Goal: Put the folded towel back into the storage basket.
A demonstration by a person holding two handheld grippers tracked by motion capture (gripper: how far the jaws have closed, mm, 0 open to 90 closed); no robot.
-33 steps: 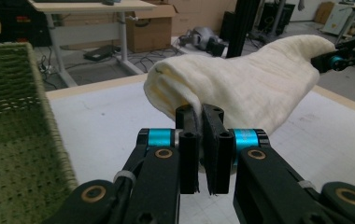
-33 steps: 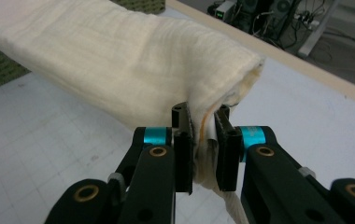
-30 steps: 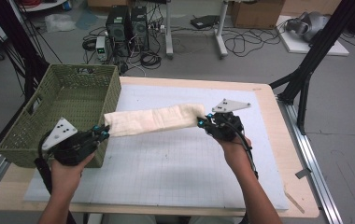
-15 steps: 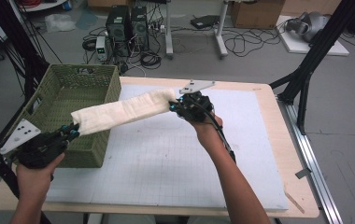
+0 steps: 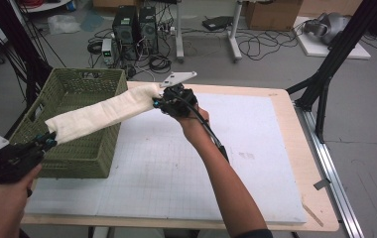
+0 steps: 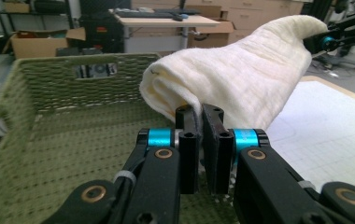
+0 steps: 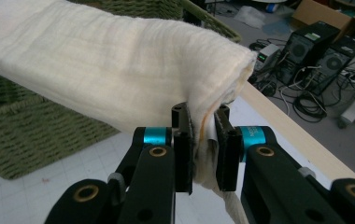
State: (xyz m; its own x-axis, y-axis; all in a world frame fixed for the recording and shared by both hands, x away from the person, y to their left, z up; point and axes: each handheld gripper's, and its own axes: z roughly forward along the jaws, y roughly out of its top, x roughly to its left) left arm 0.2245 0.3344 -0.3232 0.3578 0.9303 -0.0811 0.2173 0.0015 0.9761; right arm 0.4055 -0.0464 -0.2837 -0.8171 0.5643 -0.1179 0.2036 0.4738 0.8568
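Towel (image 5: 104, 113), cream, folded long: I hold it by both ends, stretched in the air between my left fingers (image 5: 50, 141) and right fingers (image 5: 157, 103), each pair clamped narrow on an end. Green woven basket (image 5: 85, 158) below its left half; white-matted table (image 5: 186, 168) under the right.

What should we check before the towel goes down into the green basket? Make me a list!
1. Left gripper pinches its end of the towel: ok.
2. Right gripper pinches the other end: ok.
3. Towel is lifted off the table: ok.
4. Towel hangs over the basket: partly, its right end is past the rim, not ok.
5. Basket floor has room: ok.
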